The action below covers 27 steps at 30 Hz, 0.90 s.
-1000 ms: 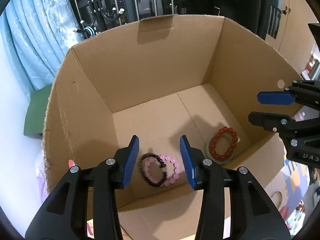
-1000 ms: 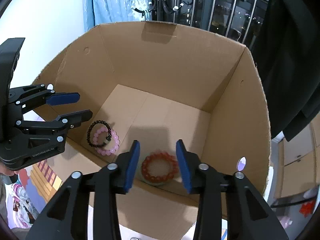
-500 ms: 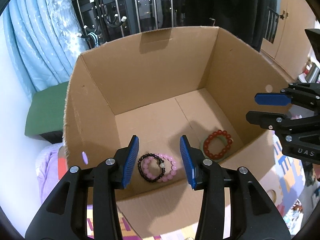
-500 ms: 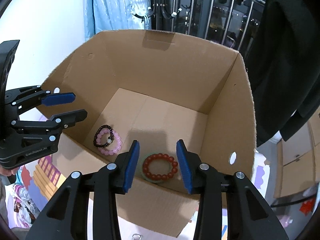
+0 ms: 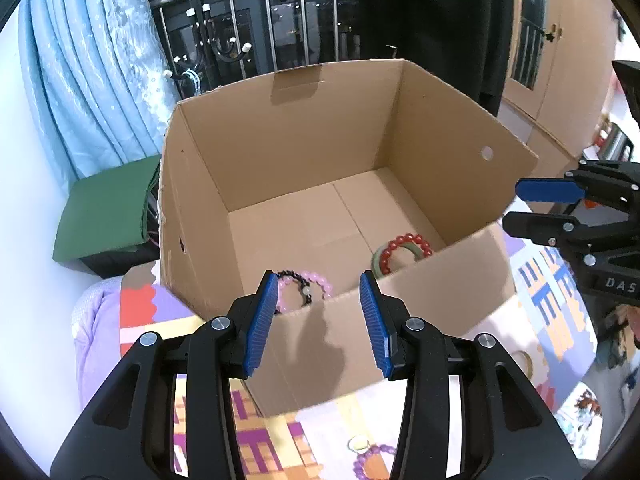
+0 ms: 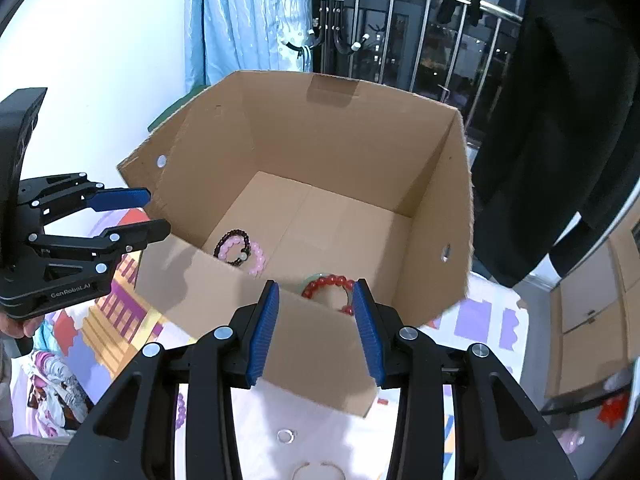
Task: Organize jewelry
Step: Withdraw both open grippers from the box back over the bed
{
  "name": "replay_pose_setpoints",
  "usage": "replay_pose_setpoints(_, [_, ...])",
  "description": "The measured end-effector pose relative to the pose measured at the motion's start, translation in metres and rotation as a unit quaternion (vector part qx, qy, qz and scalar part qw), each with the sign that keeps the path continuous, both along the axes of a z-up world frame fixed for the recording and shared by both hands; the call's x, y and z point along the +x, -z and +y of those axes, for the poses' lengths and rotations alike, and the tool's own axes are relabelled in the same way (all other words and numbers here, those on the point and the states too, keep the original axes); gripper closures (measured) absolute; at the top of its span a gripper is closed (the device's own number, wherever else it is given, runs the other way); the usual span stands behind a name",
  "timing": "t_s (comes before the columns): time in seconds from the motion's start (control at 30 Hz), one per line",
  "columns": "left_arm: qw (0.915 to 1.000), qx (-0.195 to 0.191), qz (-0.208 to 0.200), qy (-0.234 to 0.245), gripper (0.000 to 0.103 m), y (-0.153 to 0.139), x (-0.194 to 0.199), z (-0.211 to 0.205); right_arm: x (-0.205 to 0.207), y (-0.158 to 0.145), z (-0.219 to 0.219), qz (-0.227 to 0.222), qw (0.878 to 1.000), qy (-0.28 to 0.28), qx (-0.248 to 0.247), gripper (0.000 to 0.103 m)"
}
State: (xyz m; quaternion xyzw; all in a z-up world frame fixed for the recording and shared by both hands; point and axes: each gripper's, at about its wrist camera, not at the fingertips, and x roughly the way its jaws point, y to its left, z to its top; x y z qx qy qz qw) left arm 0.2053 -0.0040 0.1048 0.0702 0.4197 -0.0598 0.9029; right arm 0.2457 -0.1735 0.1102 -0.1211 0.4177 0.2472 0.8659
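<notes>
An open cardboard box [image 5: 280, 152] [image 6: 360, 148] stands on a patterned mat. Inside lie a pink bead bracelet [image 5: 320, 284] [image 6: 258, 258] with a black bead bracelet [image 5: 294, 276] [image 6: 232, 236] across it, and a red bead bracelet [image 5: 404, 242] [image 6: 330, 282] on a green bangle [image 5: 378, 258]. My left gripper [image 5: 319, 320] [image 6: 154, 214] is open and empty, above the box's near wall. My right gripper [image 6: 316, 328] [image 5: 516, 208] is open and empty, outside the near wall. On the mat in front lie a purple bead bracelet [image 5: 370, 454], a small ring [image 6: 285, 436] and a thin bangle [image 6: 318, 470].
A green cushion [image 5: 104, 208] sits left of the box by a blue curtain [image 5: 88, 60]. A coat stand and railing [image 6: 400, 20] are behind. A dark garment [image 6: 560, 100] hangs at the right. A wooden cabinet [image 5: 560, 60] is far right.
Both grippers have pulled back and up out of the box, so the box now looks smaller and its near wall hides part of the bracelets. The bracelets stay where they lay.
</notes>
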Motion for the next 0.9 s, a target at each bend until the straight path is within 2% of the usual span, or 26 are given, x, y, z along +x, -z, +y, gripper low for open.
replay_pose_setpoints(0.2, [1.0,-0.009,0.0,0.003,0.062,0.006,-0.029,-0.008,-0.028,0.002,-0.015,-0.004,1.0,-0.001,0.011,0.065])
replay_pose_setpoints(0.37, [0.9996,-0.018,0.012,0.017,0.062,0.021,-0.055,-0.015,-0.047,0.016,-0.028,0.005,1.0,0.001,0.014,0.065])
replay_pose_setpoints(0.9, [0.997,-0.015,0.058,0.048,0.062,0.089,-0.105,-0.041,-0.081,0.097,-0.078,0.082,0.996,0.025,0.033,0.065])
